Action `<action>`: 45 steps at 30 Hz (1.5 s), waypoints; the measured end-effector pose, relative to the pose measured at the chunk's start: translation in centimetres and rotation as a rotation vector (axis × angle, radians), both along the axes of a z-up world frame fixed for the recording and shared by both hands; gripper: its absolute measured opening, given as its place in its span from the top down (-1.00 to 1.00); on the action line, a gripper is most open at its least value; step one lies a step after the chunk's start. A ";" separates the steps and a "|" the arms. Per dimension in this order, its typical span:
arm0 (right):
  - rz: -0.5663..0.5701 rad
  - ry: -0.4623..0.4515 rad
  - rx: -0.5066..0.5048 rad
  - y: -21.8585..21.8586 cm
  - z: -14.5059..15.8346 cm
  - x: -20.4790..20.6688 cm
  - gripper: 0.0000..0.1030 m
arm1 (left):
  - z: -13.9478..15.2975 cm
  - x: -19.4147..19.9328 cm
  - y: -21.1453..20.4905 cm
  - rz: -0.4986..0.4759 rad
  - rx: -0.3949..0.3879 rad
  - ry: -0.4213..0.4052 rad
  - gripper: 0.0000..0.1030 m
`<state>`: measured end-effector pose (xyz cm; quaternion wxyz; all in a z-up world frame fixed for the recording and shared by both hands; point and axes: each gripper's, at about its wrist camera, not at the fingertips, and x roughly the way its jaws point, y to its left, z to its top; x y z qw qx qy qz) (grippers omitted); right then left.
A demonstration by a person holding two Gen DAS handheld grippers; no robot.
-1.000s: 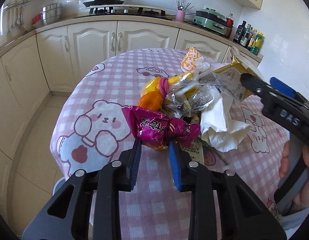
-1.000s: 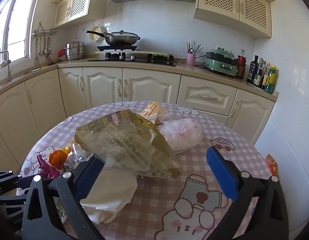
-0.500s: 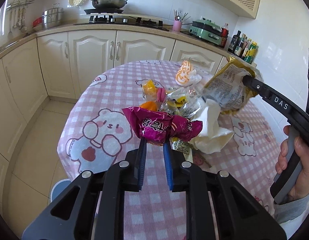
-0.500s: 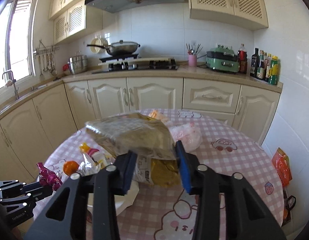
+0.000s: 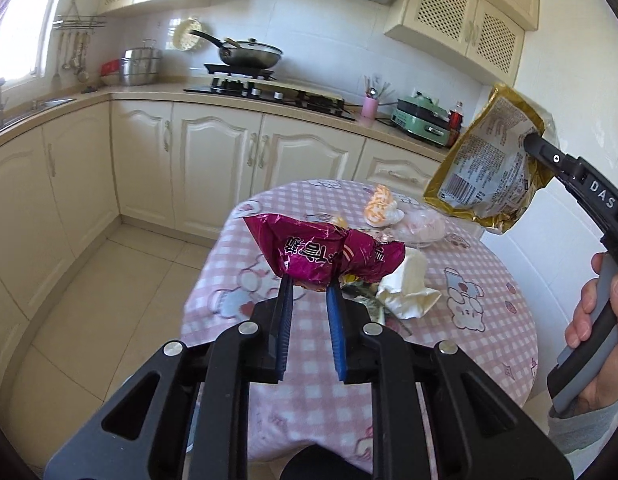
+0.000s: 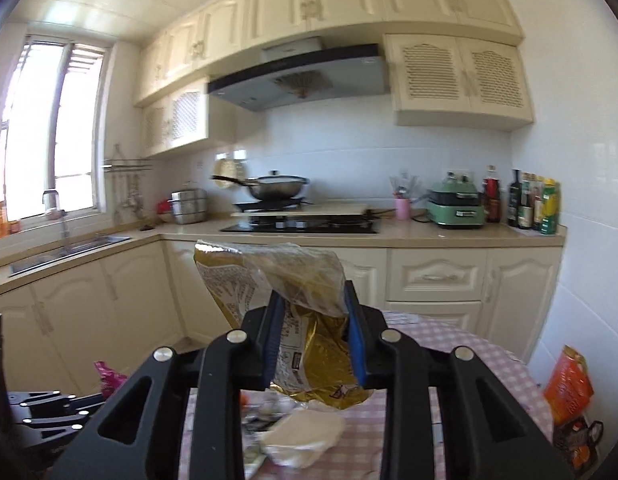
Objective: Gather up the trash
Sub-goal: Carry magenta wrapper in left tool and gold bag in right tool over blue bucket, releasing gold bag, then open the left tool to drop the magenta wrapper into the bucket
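Hanging clear above the table, a crumpled magenta wrapper is pinched at its lower edge between the blue pads of the left gripper, whose jaws have just been closing and now sit narrow on the foil. The right gripper clamps a gold bag, its jaws having just been closing onto it; the bag bulges above and below the pads.

Only the left view shows both catches at once: the gold bag is held high at the right, off the table, by the right gripper, with a hand wrapped round its grey handle. That view also shows what lies on the table beyond the wrapper: a white crumpled paper just behind it, an orange-and-white packet and a pale clear bag further back. The right view looks nearly level, so the table shows only as a strip under the gold bag, with the white paper blurred below. At its lower left the left gripper's black frame and a scrap of the magenta wrapper appear, and an orange bag hangs low by the right wall.

The round table wears a pink checked cloth with cartoon bears. Around it runs a cream kitchen: a counter, a hob with a wok, a green appliance, bottles, a sink under a window, and a hood.
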<state>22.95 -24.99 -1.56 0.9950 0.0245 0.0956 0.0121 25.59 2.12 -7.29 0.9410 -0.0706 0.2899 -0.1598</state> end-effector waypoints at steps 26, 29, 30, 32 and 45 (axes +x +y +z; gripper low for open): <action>0.550 0.660 -0.063 34.9 -24.2 12.6 0.20 | -17.5 4.6 20.1 0.408 0.034 0.403 0.69; 0.536 0.685 -0.086 36.3 -26.1 13.2 -0.07 | -18.8 6.2 19.9 0.407 0.040 0.435 0.69; 0.531 0.686 -0.090 36.5 -26.3 13.5 -0.10 | -19.4 5.9 20.1 0.408 0.044 0.441 0.69; 0.524 0.698 -0.097 36.4 -26.8 13.9 -0.12 | -20.4 5.9 20.5 0.404 0.040 0.454 0.69; 0.446 0.564 -0.138 32.6 -24.6 12.8 -0.14 | -20.8 7.3 20.3 0.386 0.042 0.455 0.63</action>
